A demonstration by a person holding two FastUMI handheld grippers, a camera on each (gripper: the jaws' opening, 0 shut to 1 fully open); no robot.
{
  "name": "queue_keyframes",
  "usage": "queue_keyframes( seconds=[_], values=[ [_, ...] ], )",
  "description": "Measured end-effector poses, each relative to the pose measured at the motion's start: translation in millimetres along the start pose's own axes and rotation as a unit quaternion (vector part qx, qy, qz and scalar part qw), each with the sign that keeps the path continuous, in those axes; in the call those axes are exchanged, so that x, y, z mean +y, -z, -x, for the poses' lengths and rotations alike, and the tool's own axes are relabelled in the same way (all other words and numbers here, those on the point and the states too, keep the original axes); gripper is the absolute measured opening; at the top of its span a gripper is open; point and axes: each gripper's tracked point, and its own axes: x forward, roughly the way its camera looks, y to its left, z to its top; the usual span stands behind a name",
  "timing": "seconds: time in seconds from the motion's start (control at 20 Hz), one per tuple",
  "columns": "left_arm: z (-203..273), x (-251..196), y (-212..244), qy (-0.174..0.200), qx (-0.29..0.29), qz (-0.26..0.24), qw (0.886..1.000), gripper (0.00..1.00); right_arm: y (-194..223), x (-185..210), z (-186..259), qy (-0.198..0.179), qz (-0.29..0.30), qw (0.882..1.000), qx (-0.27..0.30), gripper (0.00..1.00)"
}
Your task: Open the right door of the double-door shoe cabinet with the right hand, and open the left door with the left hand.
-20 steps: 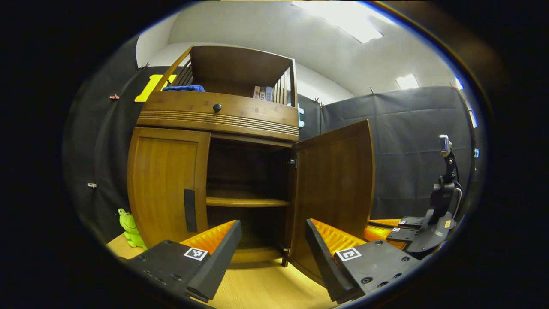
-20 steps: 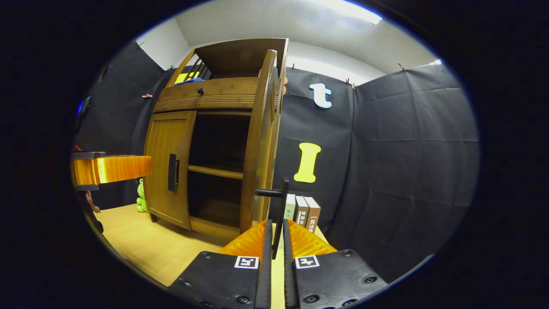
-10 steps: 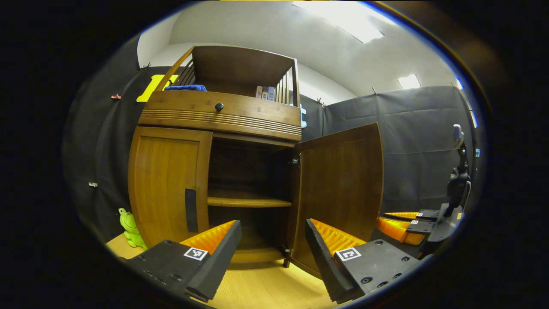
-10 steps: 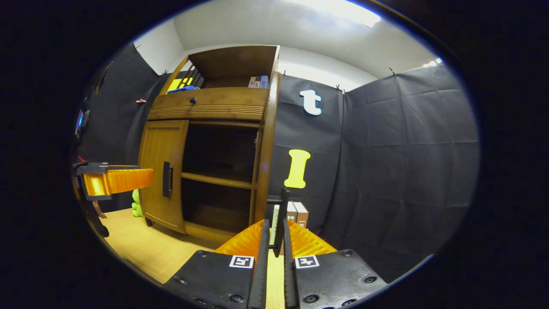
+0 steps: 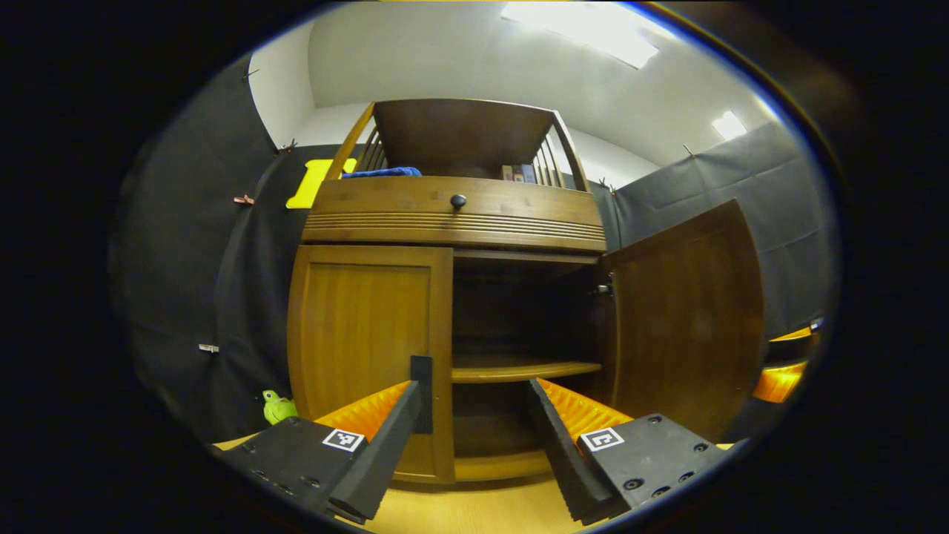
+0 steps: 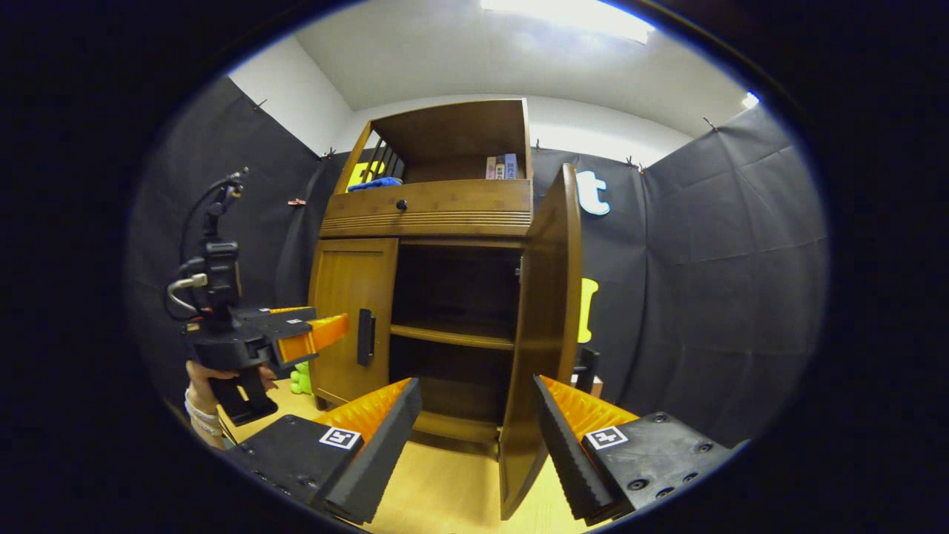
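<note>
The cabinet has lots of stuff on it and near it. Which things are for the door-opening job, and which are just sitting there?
For the job:
- right door, already open
- left door, closed
- left door's handle
- left tongs, open
- right tongs, open

Just sitting there:
- green frog toy
- blue cloth
- books
- drawer knob

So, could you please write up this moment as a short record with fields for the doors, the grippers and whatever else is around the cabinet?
right door: swung open, shelf inside visible
left door: closed, black handle untouched
left gripper: open, facing the left door's handle, not gripping it
right gripper: open, off the right door, holding nothing
drawer: closed, round knob
top shelf: blue cloth, books
floor: green frog toy left of the cabinet
</note>
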Motion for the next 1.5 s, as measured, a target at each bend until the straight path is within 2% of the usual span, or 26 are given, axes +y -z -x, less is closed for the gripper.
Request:
queue_keyframes(
  seconds=[0.05, 0.1, 0.2, 0.3, 0.35, 0.45, 0.6, 0.65, 0.75, 0.85, 0.9, 0.95, 1.1, 1.25, 1.5],
  values=[
    [-10.6, 5.1, 3.7, -0.001, -0.005, -0.005, 1.000, 0.92, 0.5, 4.3, -1.8, -0.007, -0.003, 1.000, 0.000, 0.96],
    [-22.2, 7.2, 9.1, 0.000, -0.009, -0.012, 1.000, 0.88, 1.3, 8.1, -4.1, -0.014, -0.006, 1.000, 0.000, 0.94],
    [-45.3, 11.9, 29.7, 0.003, 0.000, -0.030, 1.000, 0.87, 0.9, 14.3, -8.9, -0.022, -0.006, 1.000, -0.001, 0.94],
    [-64.4, 18.9, 53.5, -0.005, 0.020, -0.041, 0.999, 0.83, 4.1, 16.1, -13.9, -0.027, -0.002, 1.000, -0.002, 0.94],
    [-75.0, 22.1, 62.1, -0.007, 0.023, -0.042, 0.999, 0.77, 5.2, 17.6, -14.2, -0.030, 0.000, 1.000, -0.001, 0.94],
    [-91.9, 31.2, 78.6, -0.016, 0.029, -0.027, 0.999, 0.67, 7.0, 19.1, -17.6, -0.033, 0.003, 0.999, 0.000, 0.94],
    [-111.2, 48.1, 91.9, -0.037, 0.042, -0.004, 0.998, 0.64, 7.7, 15.0, -22.4, -0.030, -0.001, 1.000, -0.001, 0.94],
    [-117.6, 54.7, 92.2, -0.046, 0.040, 0.000, 0.998, 0.59, 8.1, 13.9, -24.2, -0.029, -0.003, 1.000, -0.001, 0.94],
    [-125.5, 64.5, 96.9, -0.056, 0.039, 0.016, 0.998, 0.56, 9.1, 11.3, -27.6, -0.026, -0.006, 1.000, 0.000, 0.94],
    [-131.7, 60.2, 99.5, -0.039, 0.042, 0.035, 0.998, 0.51, 12.0, 10.0, -29.4, -0.021, -0.004, 1.000, 0.004, 0.94],
    [-132.4, 58.3, 99.5, -0.039, 0.039, 0.034, 0.998, 0.48, 13.4, 7.9, -29.7, -0.018, -0.002, 1.000, 0.006, 0.94],
    [-133.0, 58.6, 99.0, -0.041, 0.036, 0.024, 0.998, 0.40, 15.1, 6.2, -30.3, -0.014, 0.000, 1.000, 0.009, 0.94],
    [-130.9, 60.6, 100.9, -0.043, 0.038, 0.010, 0.998, 0.34, 20.5, 3.0, -30.0, -0.005, 0.002, 1.000, 0.017, 0.94],
    [-118.2, 59.9, 97.9, -0.023, 0.053, 0.037, 0.998, 0.31, 22.3, 7.4, -29.6, -0.004, -0.003, 1.000, 0.024, 0.94],
    [-68.9, 67.9, 84.7, -0.001, 0.060, 0.034, 0.998, 0.31, 14.9, 33.8, -31.6, -0.017, -0.002, 1.000, 0.012, 0.94]
  ],
)
